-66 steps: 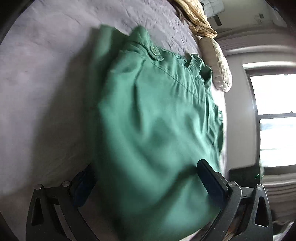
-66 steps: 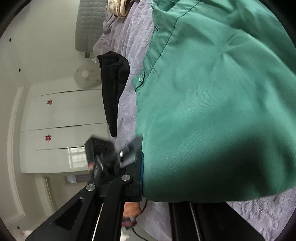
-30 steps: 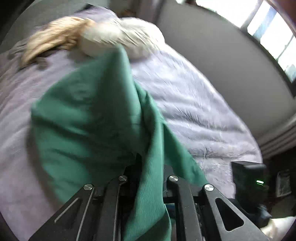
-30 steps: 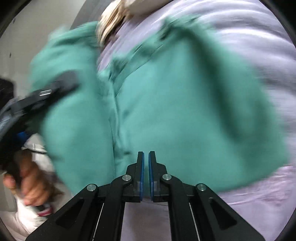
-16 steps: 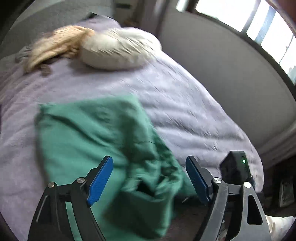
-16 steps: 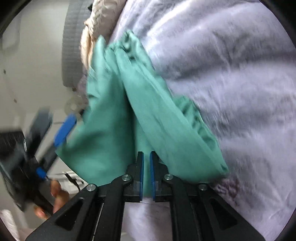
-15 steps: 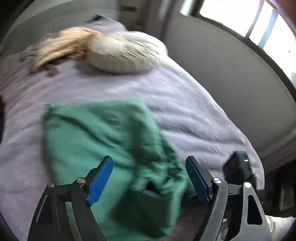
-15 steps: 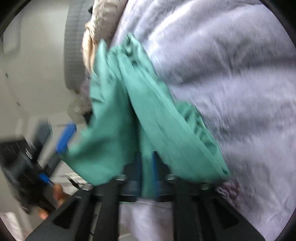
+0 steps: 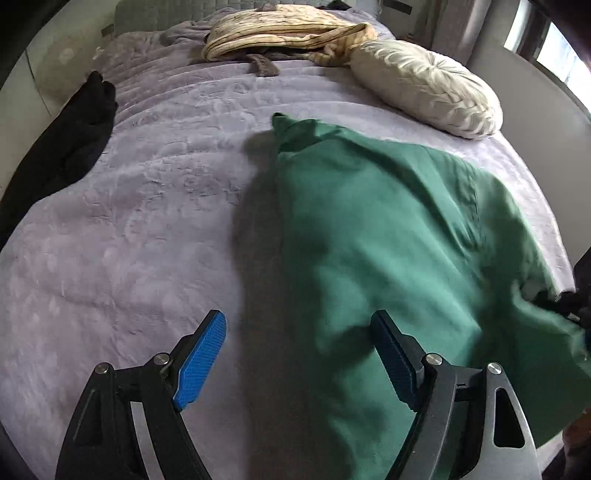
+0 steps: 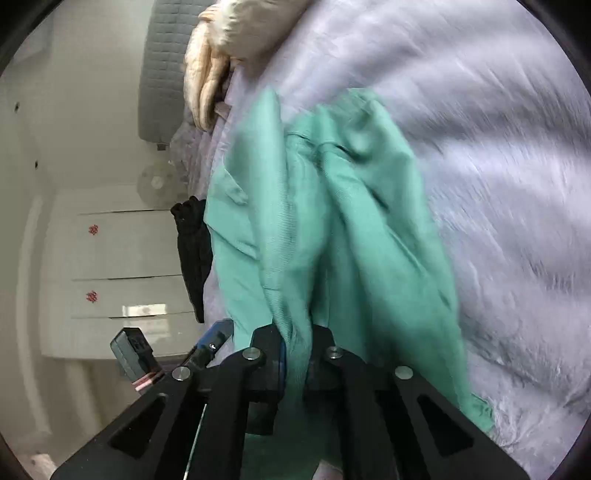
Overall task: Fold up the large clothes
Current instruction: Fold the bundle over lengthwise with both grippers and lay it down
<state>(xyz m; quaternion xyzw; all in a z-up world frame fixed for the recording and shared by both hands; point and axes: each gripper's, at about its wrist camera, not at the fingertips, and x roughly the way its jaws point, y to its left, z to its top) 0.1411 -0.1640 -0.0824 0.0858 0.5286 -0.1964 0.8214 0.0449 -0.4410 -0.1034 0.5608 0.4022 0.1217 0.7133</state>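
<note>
A green garment [image 9: 388,240] lies spread on the purple bed cover [image 9: 129,221], on the right half of the left wrist view. My left gripper [image 9: 297,345] is open and empty above the garment's left edge. My right gripper [image 10: 297,343] is shut on a bunched fold of the green garment [image 10: 332,229], which hangs and drapes from its jaws over the bed. The right gripper's tip also shows at the far right edge of the left wrist view [image 9: 576,302], holding the garment's corner.
A cream round pillow [image 9: 424,85] and a beige blanket [image 9: 288,31] lie at the head of the bed. A black garment [image 9: 62,144] hangs over the left edge. A white wardrobe [image 10: 110,266] stands beside the bed.
My left gripper let go of the garment and opened, then swung to look along the bed. My right gripper stayed shut on the cloth, which now spreads flatter.
</note>
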